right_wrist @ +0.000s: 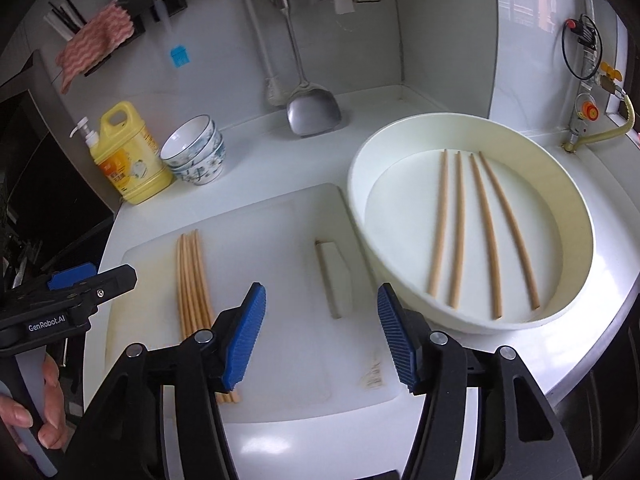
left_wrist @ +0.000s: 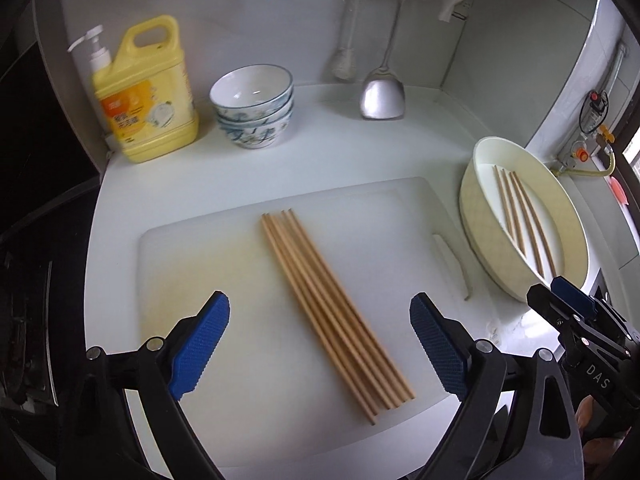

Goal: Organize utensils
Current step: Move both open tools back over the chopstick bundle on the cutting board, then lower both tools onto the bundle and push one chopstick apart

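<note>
A bundle of tan wooden chopsticks (left_wrist: 335, 312) lies on the white plastic cutting board (left_wrist: 200, 264); four more rest in the cream oval basin (right_wrist: 568, 184) beside it. Both claws — left gripper (left_wrist: 320, 344) lettered "DAS", right gripper (right_wrist: 322, 336) marked "GenRobot.AI" — gape wide, grasping nothing.

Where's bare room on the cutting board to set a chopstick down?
Free: the cutting board between the chopstick bundle and its handle slot, and the strip left of the bundle. Crowded: the right edge, where the white basin holding four chopsticks overlaps the board.
</note>
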### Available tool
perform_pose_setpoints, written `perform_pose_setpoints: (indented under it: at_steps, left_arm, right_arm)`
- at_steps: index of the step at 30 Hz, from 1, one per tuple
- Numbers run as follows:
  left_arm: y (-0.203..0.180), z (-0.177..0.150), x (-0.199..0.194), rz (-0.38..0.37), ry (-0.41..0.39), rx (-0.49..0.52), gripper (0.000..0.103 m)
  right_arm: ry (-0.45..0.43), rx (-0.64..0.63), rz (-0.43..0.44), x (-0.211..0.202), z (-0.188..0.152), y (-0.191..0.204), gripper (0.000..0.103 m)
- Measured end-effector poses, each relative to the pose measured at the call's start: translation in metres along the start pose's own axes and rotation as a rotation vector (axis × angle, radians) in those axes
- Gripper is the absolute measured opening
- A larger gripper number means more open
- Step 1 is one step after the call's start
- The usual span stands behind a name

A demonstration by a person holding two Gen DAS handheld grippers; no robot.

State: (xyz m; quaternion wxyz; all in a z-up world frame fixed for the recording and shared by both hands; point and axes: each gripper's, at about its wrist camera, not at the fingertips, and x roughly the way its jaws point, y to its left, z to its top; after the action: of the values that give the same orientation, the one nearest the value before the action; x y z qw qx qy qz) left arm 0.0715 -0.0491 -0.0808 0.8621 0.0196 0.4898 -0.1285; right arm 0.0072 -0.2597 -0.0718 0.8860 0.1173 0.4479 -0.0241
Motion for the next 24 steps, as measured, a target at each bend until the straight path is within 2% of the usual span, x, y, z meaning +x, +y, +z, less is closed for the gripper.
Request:
perform_pose_setpoints:
  at_steps: [5, 11, 24]
  left_arm:
    - [0.035, -0.023, -0.003, 0.021, -0.026, -0.045, 0.091]
    - [0.06, -0.042, 0.001, 0.056, -0.039, -0.121, 0.091]
    - [0.067, -0.07, 0.013, 0.173, -0.076, -0.316, 0.091]
  right_arm:
    - [-0.01, -0.051, 0.005, 0.005, -0.015, 0.034, 0.057]
    - [0.011, -0.108, 0.043, 0.021, -0.021, 0.052, 0.058]
    - [0.047, -0.211, 0.168, 0.077, -0.021, 0.052, 0.058]
